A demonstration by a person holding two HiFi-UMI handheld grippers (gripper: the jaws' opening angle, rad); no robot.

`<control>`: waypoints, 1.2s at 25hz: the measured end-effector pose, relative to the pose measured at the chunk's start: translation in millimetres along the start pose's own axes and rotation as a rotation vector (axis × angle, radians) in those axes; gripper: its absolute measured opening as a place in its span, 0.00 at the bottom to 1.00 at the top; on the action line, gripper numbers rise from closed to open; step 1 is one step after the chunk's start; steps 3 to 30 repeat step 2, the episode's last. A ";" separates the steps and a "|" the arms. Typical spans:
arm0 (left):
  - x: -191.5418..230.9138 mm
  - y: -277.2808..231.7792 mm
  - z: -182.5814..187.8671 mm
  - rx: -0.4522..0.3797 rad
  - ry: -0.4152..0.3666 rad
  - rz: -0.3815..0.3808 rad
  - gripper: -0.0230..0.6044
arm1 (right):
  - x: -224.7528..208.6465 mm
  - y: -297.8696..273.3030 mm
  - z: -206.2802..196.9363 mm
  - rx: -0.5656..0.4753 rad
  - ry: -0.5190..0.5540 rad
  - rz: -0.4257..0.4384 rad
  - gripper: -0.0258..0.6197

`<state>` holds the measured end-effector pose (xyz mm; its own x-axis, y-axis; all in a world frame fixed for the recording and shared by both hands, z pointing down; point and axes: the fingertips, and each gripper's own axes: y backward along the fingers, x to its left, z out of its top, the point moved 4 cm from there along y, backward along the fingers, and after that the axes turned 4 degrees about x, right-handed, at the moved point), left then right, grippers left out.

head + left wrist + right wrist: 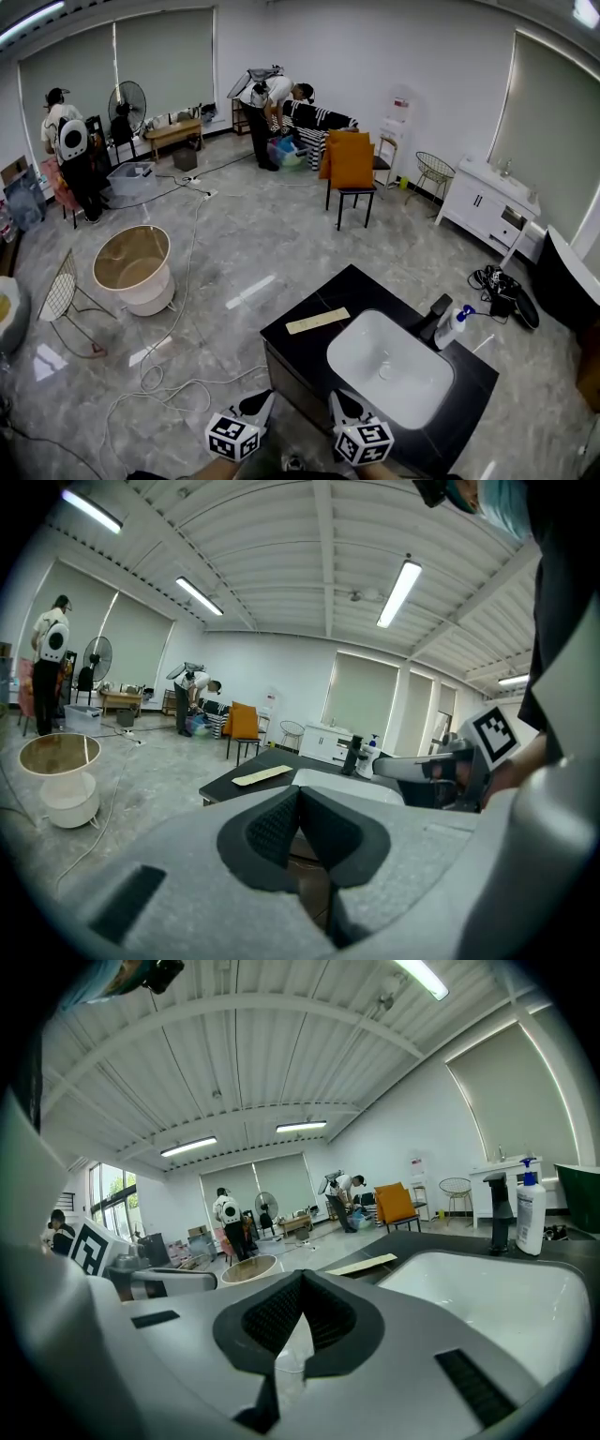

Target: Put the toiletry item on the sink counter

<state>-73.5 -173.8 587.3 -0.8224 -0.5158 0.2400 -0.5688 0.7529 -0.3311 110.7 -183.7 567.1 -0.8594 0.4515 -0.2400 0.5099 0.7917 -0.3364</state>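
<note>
Black sink counter [364, 285] with a white basin [389, 367] set in it.
A pale flat strip [317, 321] lies by its left edge; a white pump bottle [451, 328] stands just beside the dark tap [437, 313] at the right edge.

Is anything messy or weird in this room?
Yes. Loose cables sprawl across the floor, and the sink counter stands alone mid-room, away from every wall. Nothing looks spilled; the pump bottle stands upright.
</note>
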 end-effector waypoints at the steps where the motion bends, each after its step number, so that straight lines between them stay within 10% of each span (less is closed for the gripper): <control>1: 0.2 0.4 1.7 -0.005 -0.005 -0.002 0.04 | 0.3 0.1 0.9 -0.005 0.000 -0.002 0.04; 30: 0.4 0.9 3.3 -0.011 -0.011 -0.003 0.04 | 0.6 0.2 1.8 -0.010 0.001 -0.005 0.04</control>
